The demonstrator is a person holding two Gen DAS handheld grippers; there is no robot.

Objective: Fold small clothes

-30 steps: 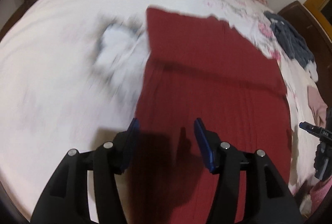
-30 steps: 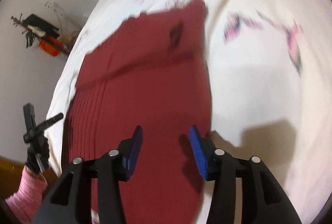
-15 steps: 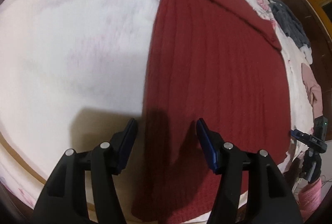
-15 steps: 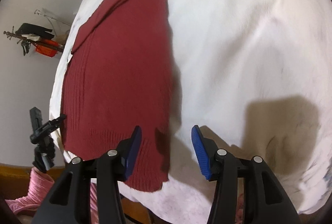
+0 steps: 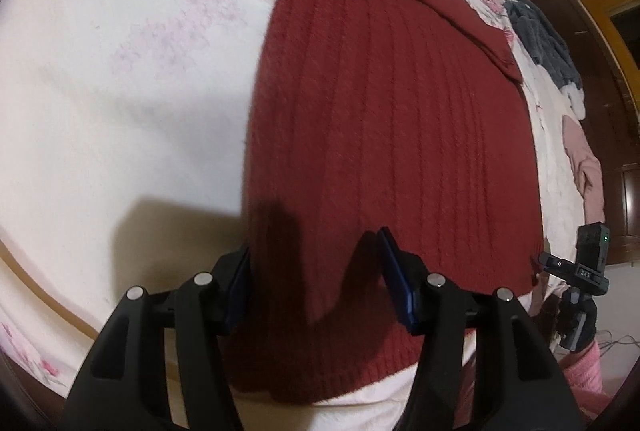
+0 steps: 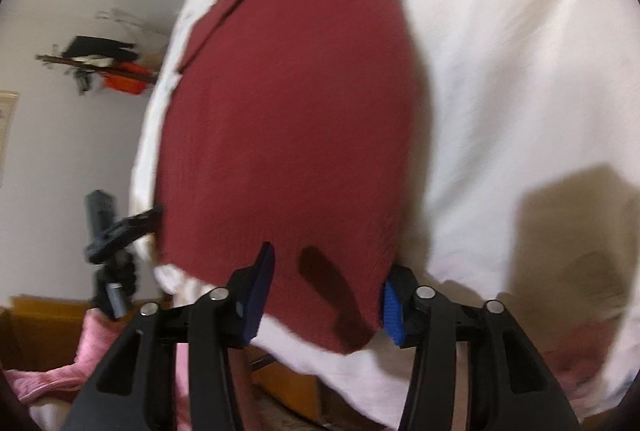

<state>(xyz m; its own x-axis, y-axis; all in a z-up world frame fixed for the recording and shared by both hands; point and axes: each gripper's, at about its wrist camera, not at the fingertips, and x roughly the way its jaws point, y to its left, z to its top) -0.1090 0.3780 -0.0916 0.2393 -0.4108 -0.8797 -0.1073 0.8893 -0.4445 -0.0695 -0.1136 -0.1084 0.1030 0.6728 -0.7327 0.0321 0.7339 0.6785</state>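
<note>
Left tongs (image 5: 316, 271), right tongs (image 6: 326, 291) agape, empty, straddling red sweater (image 5: 400, 135) hem corners; grey clothes (image 5: 536, 35) beyond.

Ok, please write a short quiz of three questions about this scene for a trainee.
1. True or false: both hand-held grippers are open.
2. Which hem corner of the red sweater does the left hand-held gripper straddle: A) left, B) right?
3. Fill in: the sweater lies on a ___ bedspread.

Key: 1 true: the right hand-held gripper is open as well. 2 A. 3 white.
</note>
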